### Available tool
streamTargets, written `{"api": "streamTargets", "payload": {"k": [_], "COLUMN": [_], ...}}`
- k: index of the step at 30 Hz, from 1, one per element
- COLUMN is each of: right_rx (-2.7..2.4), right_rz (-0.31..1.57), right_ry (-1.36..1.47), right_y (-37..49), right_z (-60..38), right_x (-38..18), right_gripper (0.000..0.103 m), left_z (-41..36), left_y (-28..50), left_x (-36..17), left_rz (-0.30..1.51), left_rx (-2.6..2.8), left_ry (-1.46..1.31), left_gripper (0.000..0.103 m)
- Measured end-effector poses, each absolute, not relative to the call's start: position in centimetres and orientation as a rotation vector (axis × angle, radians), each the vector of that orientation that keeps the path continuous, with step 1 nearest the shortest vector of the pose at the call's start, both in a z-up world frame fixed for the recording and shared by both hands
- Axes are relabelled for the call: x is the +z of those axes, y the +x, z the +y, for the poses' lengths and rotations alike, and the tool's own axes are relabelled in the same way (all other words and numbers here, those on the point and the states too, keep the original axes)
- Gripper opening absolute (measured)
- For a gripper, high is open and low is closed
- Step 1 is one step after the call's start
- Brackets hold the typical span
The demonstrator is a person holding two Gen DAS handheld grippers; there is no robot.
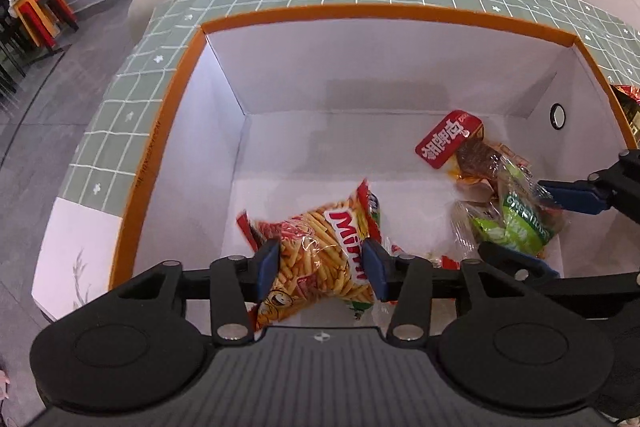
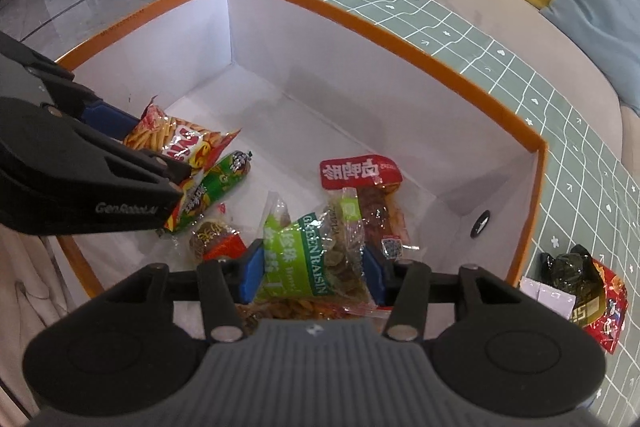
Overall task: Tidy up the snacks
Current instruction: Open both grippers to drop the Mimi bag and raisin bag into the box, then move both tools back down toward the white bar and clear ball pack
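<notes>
Both tools' pads against snack bags, left tool (image 1: 320, 269) on stick-snack bag (image 1: 320, 251), right tool (image 2: 314, 273) on raisin bag (image 2: 316, 259).

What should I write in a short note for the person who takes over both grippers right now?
Left gripper: jaws around the orange Mimi stick-snack bag, low inside the orange-rimmed white box; pad contact unclear.
Right gripper: jaws around the clear-and-green raisin bag, also in the box; contact unclear.
Done: red-labelled meat packet, green sausage stick and a small brown packet lie in the box.
Left: release both bags; a red-and-black bag remains outside on the green grid mat.
</notes>
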State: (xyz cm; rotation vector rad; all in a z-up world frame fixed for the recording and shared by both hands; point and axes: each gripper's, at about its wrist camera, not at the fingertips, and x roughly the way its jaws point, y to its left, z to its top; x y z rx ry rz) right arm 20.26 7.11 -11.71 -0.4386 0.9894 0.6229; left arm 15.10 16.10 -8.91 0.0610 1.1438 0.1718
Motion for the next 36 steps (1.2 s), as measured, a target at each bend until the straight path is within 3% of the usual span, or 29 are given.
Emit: {"api": "streamTargets", "payload": {"k": [3,8,14,32,36], "right_rx": [0.625,0.637,0.624,0.452,0.392], "right_rz": [0.985,0.949,0.921,0.894,0.885], "right_ry": [-0.423,-0.415,-0.399,-0.18,-0.153], "right_y": [20.2,19.8,19.2,16.7,16.1], "right_z": [6.9,6.2,5.0,-3.8,-6.2], "right_x": [-11.3,-9.7,-7.5,-3.1,-2.9], "right_gripper": [0.055,0.074,0.087,0.096,0.096], "left_z": [15.9,15.5,14.7,10.1,9.0], "left_y": [14.9,14.6,13.5,10.6,10.4], "left_x": [-8.6,-7.6,-5.8,-1.2,-1.2], "left_rz": [1.131,1.095,1.04,0.841,0.838], "left_rx": [0.169,0.16,0.145,-0.006,-0.066], "left_ry": [0.066,0.071,0.083,-0.003,-0.055], "left_gripper": [0.064,0.075,0.079,0.081,0.076]}}
